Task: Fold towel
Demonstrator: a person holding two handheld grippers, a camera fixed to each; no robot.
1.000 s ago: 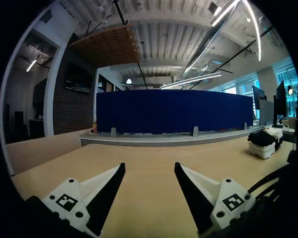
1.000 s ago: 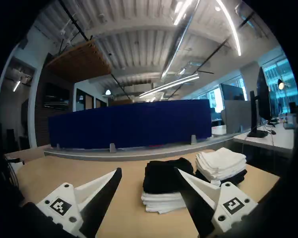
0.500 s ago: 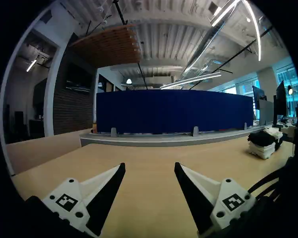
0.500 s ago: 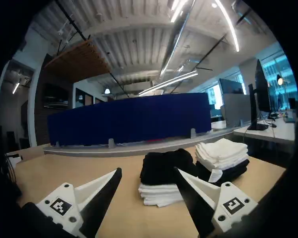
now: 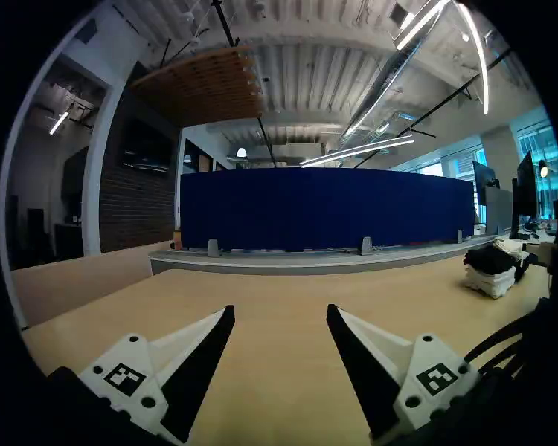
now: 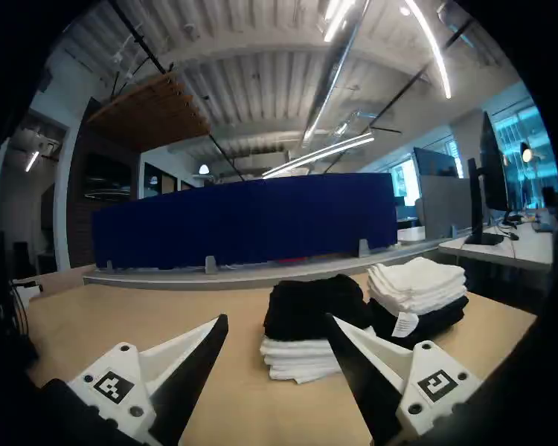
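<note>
Two towel stacks stand on one table (image 6: 234,405): left stack (image 6: 306,338), black over white, and right stack (image 6: 419,297), white over black. One blue divider (image 6: 242,223) has three grey feet (image 6: 210,264). Two grippers, left gripper (image 5: 280,308) and right gripper (image 6: 275,318), carry two fingers (image 6: 167,364) each

We read this as an open-plan office: a long light-wood desk (image 5: 279,297) split by a blue divider (image 5: 324,208), with monitors (image 6: 491,178) on a neighbouring white desk (image 6: 513,256). Overhead we see strip lights (image 5: 357,151), a bare duct (image 6: 338,63) on an exposed ceiling (image 5: 309,74) and a hanging wood panel (image 5: 201,85), plus a brick wall (image 5: 130,208) and big windows (image 5: 541,143).
</note>
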